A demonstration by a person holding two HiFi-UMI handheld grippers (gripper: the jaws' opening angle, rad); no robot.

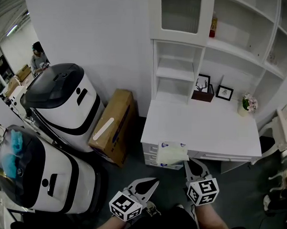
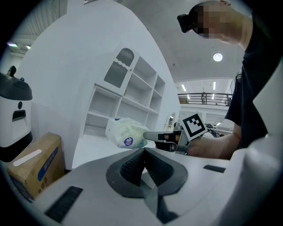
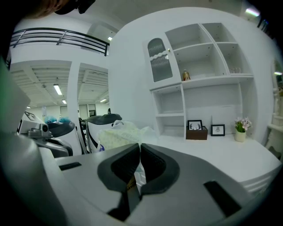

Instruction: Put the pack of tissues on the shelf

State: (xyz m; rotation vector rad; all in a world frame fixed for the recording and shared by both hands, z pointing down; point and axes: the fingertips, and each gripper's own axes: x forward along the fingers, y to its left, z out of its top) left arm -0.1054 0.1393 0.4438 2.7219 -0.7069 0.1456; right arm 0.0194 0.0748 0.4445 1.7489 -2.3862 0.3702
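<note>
The pack of tissues (image 1: 172, 152) is a soft pale-yellow bundle in clear plastic with a blue round mark. It hangs over the front edge of the white desk (image 1: 204, 128). My right gripper (image 1: 191, 161) is shut on its plastic edge from the near side. In the right gripper view the pack (image 3: 119, 134) bulges just beyond the closed jaws (image 3: 139, 148). My left gripper (image 1: 150, 181) is lower left of it, shut and empty. The left gripper view shows its jaws (image 2: 143, 152) pressed together, with the pack (image 2: 126, 132) ahead. The white shelf unit (image 1: 180, 70) rises behind the desk, its cubbies bare.
Two picture frames (image 1: 203, 84), a brown box and a small flower pot (image 1: 247, 103) stand at the desk's back. A bottle (image 1: 213, 25) sits on an upper shelf. A cardboard box (image 1: 114, 124) leans left of the desk, beside two white machines (image 1: 64, 104).
</note>
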